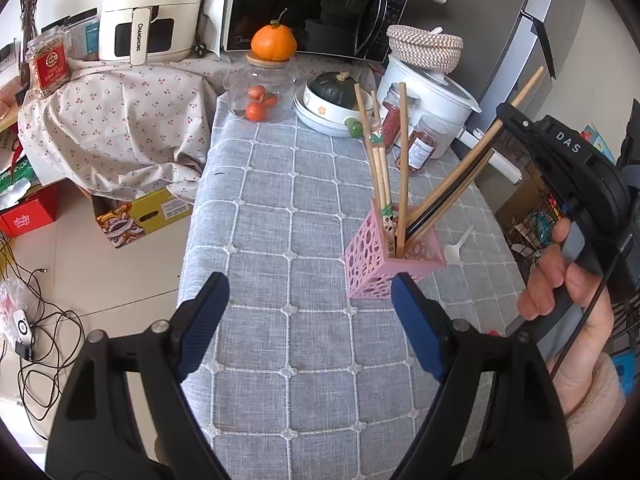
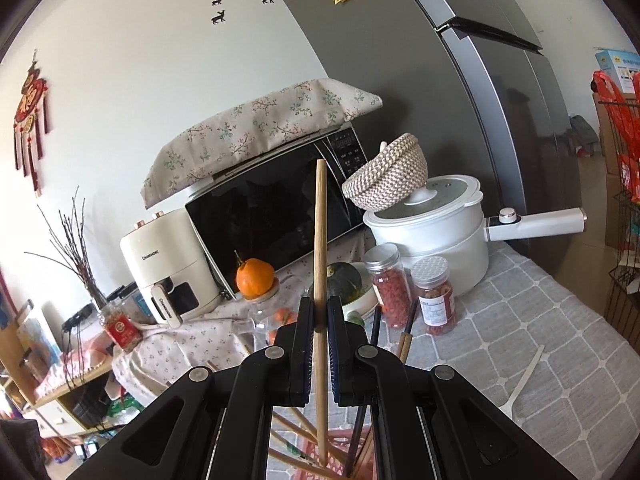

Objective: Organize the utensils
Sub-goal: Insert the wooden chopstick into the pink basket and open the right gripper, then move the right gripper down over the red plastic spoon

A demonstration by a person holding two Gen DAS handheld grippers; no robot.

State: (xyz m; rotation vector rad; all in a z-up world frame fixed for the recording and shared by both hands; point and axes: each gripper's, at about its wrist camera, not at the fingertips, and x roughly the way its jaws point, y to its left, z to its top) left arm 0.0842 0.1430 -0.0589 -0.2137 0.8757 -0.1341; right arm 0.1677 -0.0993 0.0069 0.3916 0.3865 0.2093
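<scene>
Between the right gripper's (image 2: 320, 316) pressed pads, one light, stiff, slippery wooden chopstick (image 2: 320, 240) is pinched mid-shaft above the pink holder (image 1: 394, 258); left gripper (image 1: 310, 292) spread, empty

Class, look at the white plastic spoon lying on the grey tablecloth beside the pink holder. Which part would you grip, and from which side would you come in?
Grip the white spoon by its handle, coming from above with the pads across its width. It lies flat on the tablecloth clear of the pink holder; the thin straight handle suits a pinch better than the rounded bowl. The open left gripper is free; the right gripper holds a chopstick.
</scene>
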